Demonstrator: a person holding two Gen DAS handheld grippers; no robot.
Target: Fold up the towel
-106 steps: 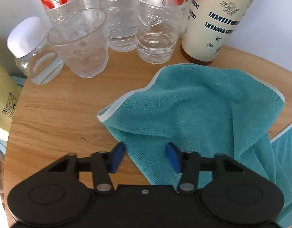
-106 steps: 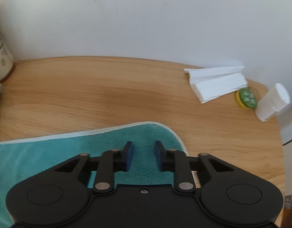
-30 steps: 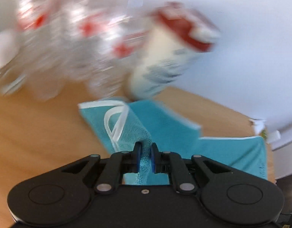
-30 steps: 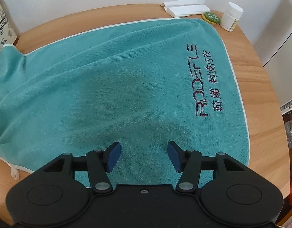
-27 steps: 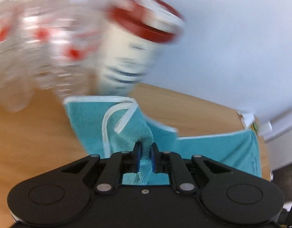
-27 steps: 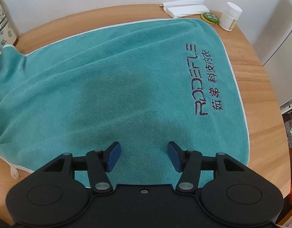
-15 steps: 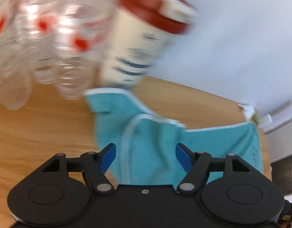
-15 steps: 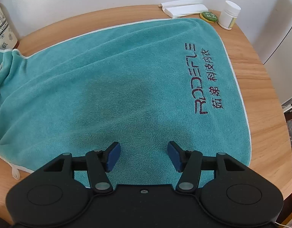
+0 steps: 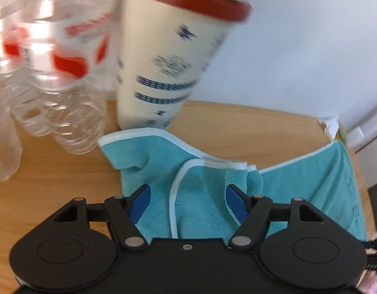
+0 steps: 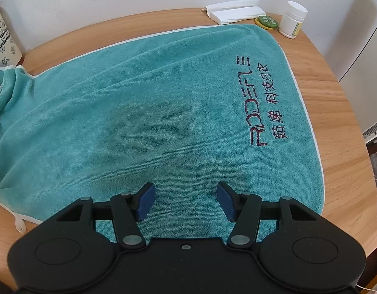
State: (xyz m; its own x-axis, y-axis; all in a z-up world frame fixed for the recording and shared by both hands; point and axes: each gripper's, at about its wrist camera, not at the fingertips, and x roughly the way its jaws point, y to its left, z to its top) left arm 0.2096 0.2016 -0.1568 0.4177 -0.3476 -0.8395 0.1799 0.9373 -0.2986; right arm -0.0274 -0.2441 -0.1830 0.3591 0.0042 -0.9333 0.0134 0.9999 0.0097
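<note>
Change: left claw [image 9: 187, 197] has let go of the towel [image 10: 144, 112] corner, its jaws now spread wide.
Towel: spread on the bench [image 10: 335, 103], left end rumpled beside the cup [image 9: 169, 56].
Right claw [image 10: 183, 202]: gaping, empty, above towel's near edge.

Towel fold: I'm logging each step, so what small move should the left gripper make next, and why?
Probably close the left gripper on the bunched corner between its open fingers. That end of the towel lies crumpled near the cream cup, while the rest lies spread flat, so it likely needs pulling straight before folding.
</note>
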